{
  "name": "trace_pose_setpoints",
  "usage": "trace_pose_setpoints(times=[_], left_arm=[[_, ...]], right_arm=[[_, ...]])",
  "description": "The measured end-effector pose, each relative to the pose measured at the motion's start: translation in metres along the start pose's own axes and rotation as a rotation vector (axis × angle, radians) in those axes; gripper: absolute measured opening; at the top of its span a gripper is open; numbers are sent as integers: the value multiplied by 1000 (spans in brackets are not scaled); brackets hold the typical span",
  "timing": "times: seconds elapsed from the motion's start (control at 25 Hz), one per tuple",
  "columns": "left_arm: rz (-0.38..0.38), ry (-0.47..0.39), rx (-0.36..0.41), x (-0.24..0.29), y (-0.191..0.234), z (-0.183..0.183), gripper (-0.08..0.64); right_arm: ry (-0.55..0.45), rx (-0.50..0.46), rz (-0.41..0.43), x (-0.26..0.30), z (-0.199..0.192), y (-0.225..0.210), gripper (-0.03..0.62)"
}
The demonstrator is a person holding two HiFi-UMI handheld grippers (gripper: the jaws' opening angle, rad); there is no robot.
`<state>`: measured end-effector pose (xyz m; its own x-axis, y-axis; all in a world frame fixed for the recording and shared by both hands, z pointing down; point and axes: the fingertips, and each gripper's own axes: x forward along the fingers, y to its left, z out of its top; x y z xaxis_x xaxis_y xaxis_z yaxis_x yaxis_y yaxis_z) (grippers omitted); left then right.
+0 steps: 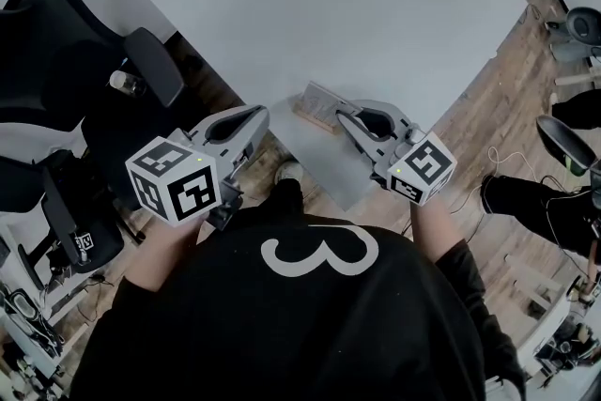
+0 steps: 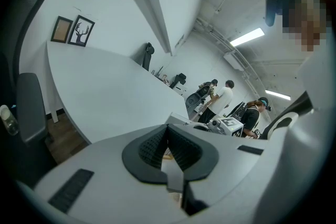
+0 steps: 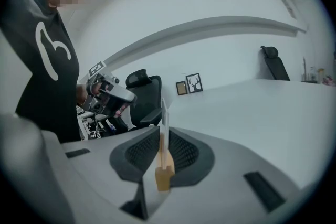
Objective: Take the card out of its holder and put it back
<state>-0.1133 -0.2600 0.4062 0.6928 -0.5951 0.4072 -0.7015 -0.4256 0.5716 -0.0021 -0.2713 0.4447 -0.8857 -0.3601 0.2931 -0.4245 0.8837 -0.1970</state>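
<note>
The card [image 3: 164,113] stands upright in its wooden holder [image 3: 163,176], near the white table's [image 1: 376,5] close edge. The right gripper [image 3: 163,132] straddles the holder, its jaws set narrow on either side of the card with a thin gap left, so the pads do not seem to press on it. The left gripper [image 2: 168,128] hangs to the holder's left, off the table edge, jaws closed together on nothing. A black office chair [image 1: 56,42] sits farther left of the holder.
</note>
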Motion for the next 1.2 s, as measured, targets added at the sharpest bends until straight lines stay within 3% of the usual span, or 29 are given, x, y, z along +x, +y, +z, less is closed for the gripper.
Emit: trace_pose_setpoints(times=[0.24, 0.48, 0.64, 0.96, 1.2], left_arm=[[11, -24, 6, -13, -11, -5, 14], [25, -64, 7, -33, -28, -16, 14], [10, -87, 28, -46, -53, -25, 14], [-35, -129, 82, -74, -116, -55, 14], [-70, -178, 112, -95, -160, -78, 14]], right_arm=[[-40, 2, -44, -12, 12, 0, 133], [-140, 52, -167, -44, 31, -1, 186], [-186, 66, -186, -69, 42, 21, 186], [-228, 80, -81, -112, 55, 104, 179], [-176, -9, -70, -141, 50, 167, 57]])
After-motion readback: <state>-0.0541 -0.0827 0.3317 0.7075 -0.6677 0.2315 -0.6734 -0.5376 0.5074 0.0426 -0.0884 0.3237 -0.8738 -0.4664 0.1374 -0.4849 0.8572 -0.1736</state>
